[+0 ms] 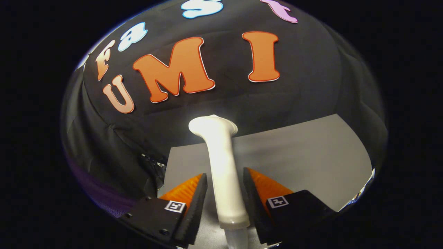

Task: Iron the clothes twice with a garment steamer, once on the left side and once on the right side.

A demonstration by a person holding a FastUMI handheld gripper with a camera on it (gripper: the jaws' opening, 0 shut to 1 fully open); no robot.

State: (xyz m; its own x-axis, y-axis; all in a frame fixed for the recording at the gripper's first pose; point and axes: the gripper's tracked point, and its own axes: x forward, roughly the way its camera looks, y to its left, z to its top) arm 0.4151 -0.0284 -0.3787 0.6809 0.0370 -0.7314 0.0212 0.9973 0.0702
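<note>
Steamer (223,162) handle is seen upright between the gripper (225,181) fingers — jaws narrowed beside it, contact cannot be told; grey table (311,155) beyond.

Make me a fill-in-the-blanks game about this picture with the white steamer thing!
1. The white garment steamer stands ____ the two jaws of the gripper.
2. The steamer's handle is white, and its wider head is at the ____ end.
3. Beyond the steamer lies a flat ____ surface.
4. Behind that surface hangs the booth's ____ cloth wall.

Missing words: between; top; grey; black
</note>
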